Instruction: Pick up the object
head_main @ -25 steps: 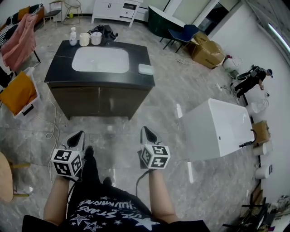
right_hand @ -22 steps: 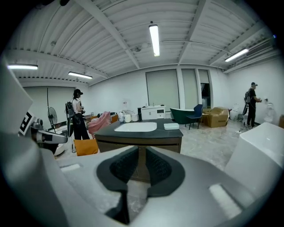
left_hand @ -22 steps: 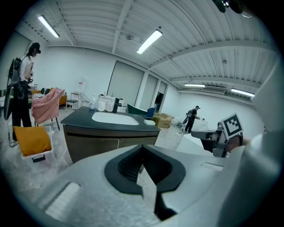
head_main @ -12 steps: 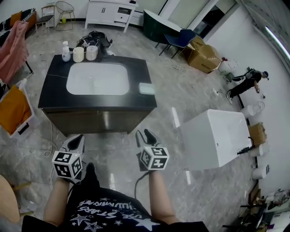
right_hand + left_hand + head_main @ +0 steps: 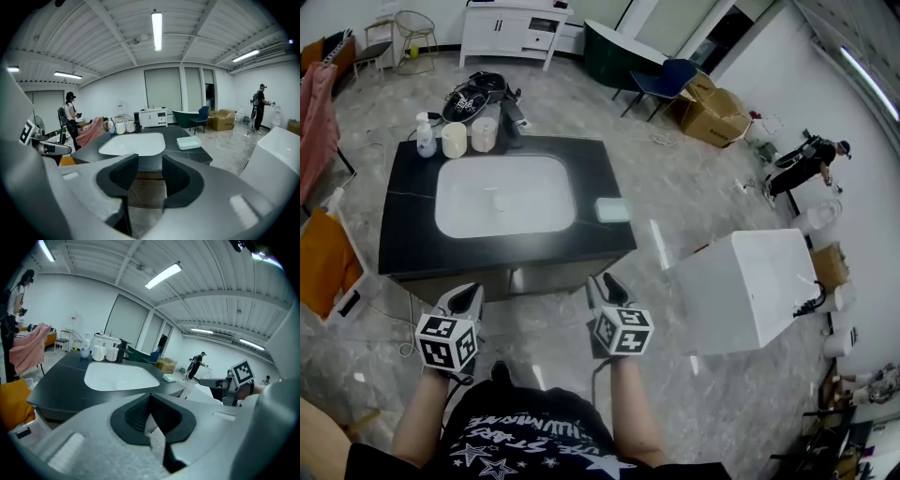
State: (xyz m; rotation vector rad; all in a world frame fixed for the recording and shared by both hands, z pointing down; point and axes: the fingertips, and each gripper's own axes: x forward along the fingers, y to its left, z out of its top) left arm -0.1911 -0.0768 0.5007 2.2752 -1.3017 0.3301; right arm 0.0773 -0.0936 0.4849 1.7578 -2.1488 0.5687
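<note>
A black vanity top (image 5: pixel 408 248) with a white basin (image 5: pixel 504 195) stands just ahead of both grippers. On it lie a pale soap dish (image 5: pixel 612 209) at the right edge, and a pump bottle (image 5: pixel 425 137) and two cream cups (image 5: pixel 454 140) at the back left. My left gripper (image 5: pixel 467 295) hangs before the vanity's front left with its jaws together and empty (image 5: pixel 150 411). My right gripper (image 5: pixel 605 284) is before the front right. Its jaws have just been opening and now stand open with nothing between them (image 5: pixel 150 171). The soap dish (image 5: pixel 189 142) lies ahead and right of them.
A white tub-like block (image 5: pixel 750 281) stands on the floor to the right. A black bag (image 5: pixel 483 89) lies behind the vanity, cardboard boxes (image 5: pixel 712 112) and a person (image 5: pixel 806 164) farther right. An orange seat (image 5: pixel 323 262) and a cable sit to the left.
Both grippers have moved forward, so the vanity is now close in front of them. The right gripper's jaws have spread apart; the left gripper's stay together.
</note>
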